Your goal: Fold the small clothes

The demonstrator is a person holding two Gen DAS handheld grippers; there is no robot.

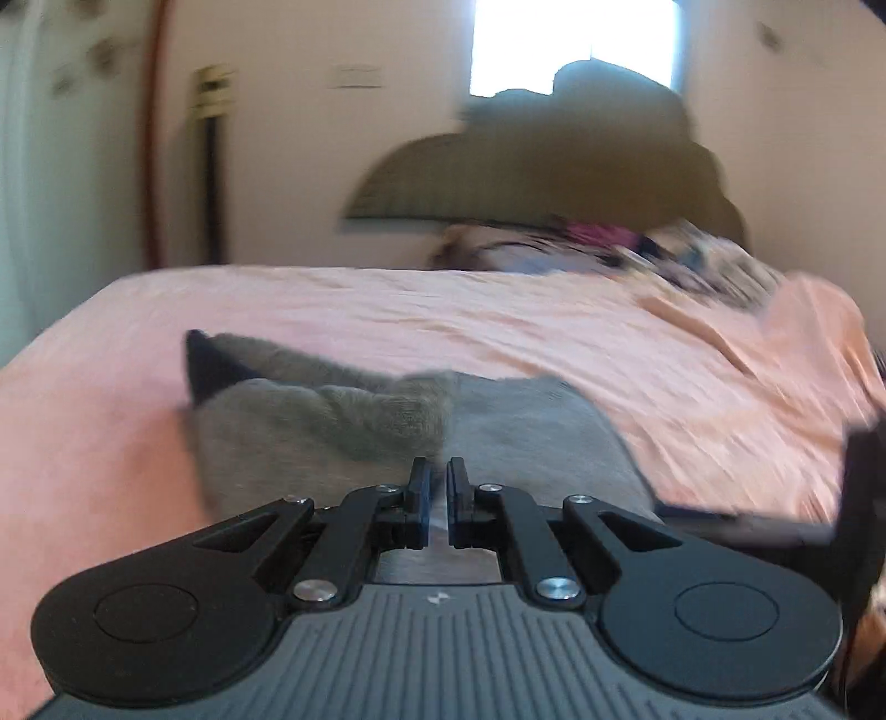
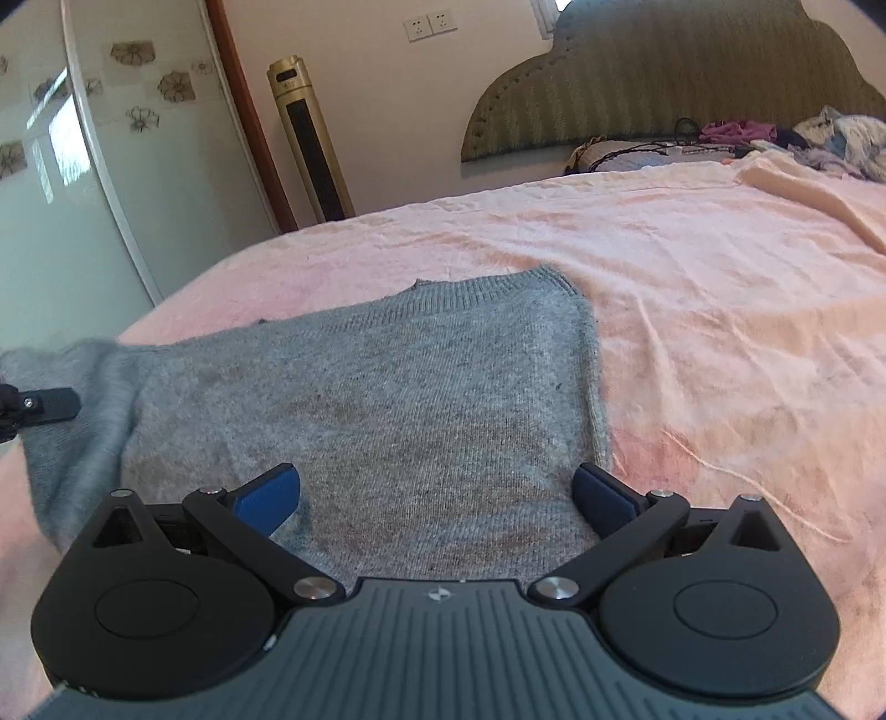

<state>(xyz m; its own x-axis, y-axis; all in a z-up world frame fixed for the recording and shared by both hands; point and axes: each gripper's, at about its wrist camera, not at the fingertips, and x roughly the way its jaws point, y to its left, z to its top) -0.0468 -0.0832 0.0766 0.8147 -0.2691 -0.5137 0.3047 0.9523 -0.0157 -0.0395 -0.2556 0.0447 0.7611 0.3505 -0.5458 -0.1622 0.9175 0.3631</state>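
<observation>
The right wrist view was sharp and showed the grey knitted sweater (image 2: 376, 399) spread flat on the pink bed sheet (image 2: 692, 310), its ribbed edge toward the headboard (image 2: 664, 94) and its long axis running from lower left to upper right. The right tongs (image 2: 437, 498) stood wide above it, gripping nothing. At that view's left edge a black tip of the left tongs (image 2: 50, 407) met a lifted fold of the sweater. The left wrist view was blurred; there the left tongs (image 1: 437, 487) were nearly closed on a bunched edge of the sweater (image 1: 343, 421), with cloth between the pads. Only the right view showed the 2 wall sockets (image 2: 431, 25) and the tall gold tower fan (image 2: 310, 138). No writing was readable anywhere.
</observation>
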